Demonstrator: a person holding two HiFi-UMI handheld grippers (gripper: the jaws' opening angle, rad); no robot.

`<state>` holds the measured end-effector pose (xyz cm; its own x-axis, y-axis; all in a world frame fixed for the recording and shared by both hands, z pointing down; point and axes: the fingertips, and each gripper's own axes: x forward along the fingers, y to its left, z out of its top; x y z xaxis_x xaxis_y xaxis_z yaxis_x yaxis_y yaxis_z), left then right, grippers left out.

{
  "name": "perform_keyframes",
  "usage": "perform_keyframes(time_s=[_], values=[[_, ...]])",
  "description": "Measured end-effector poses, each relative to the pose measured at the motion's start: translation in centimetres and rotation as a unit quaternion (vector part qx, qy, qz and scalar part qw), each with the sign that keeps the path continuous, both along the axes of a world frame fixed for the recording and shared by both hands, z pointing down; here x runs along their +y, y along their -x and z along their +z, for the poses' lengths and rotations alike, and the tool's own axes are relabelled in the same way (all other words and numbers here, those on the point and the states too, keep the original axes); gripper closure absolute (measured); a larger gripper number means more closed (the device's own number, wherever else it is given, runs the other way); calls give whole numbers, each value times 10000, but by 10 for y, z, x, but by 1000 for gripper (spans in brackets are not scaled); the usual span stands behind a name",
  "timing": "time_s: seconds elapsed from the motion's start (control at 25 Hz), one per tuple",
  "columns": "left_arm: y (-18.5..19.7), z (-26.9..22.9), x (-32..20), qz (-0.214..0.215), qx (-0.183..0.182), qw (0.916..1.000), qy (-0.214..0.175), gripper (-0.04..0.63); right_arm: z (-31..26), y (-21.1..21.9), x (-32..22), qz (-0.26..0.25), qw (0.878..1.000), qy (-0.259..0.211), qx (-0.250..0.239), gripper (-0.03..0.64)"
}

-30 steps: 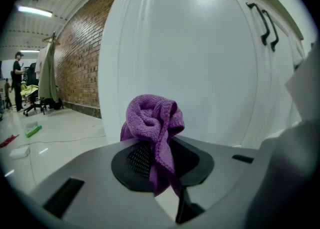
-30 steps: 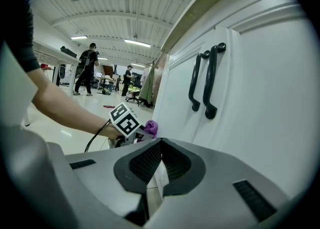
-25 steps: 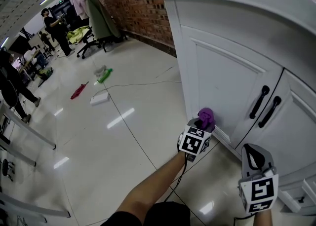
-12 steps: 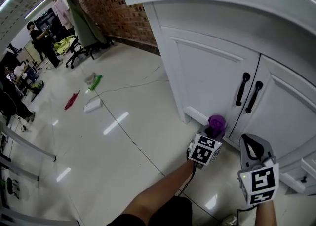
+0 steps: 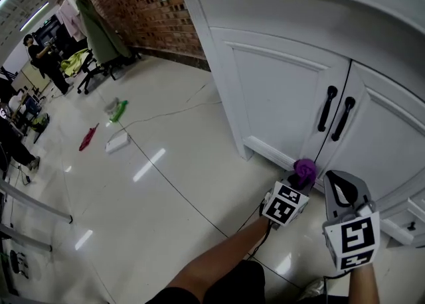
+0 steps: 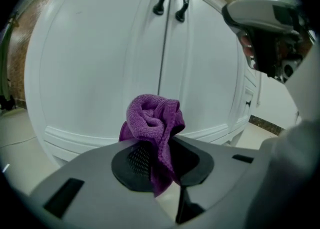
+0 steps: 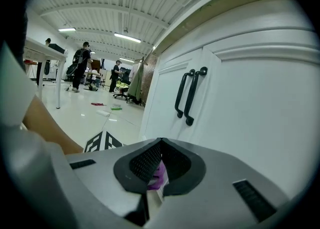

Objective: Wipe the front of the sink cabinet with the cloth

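Observation:
The white sink cabinet has two doors with black handles. My left gripper is shut on a bunched purple cloth, low down by the seam between the doors, at the bottom rail. In the left gripper view the cloth bulges out above the jaws in front of the cabinet doors; I cannot tell whether it touches them. My right gripper hangs just to the right, shut and holding nothing. In its own view the right gripper faces the handles.
A thin cable crosses the glossy tiled floor. A green item, a red item and a white box lie at the left. People and a chair are far back by the brick wall. Small drawers adjoin the cabinet's right.
My left gripper has carried the cloth rightward along the cabinet's bottom, from under the left door to the seam between the doors. The right gripper has stayed beside it.

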<state>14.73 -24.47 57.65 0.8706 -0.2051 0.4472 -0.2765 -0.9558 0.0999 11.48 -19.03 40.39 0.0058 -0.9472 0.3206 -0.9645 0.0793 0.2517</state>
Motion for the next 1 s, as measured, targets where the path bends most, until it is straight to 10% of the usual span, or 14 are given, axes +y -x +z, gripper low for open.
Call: perform_keyframes(time_s=[1.0], values=[[55,45,-113,-1314,-480,9902,17,517,30,-5,-16,-308,9993,160,-160,615]])
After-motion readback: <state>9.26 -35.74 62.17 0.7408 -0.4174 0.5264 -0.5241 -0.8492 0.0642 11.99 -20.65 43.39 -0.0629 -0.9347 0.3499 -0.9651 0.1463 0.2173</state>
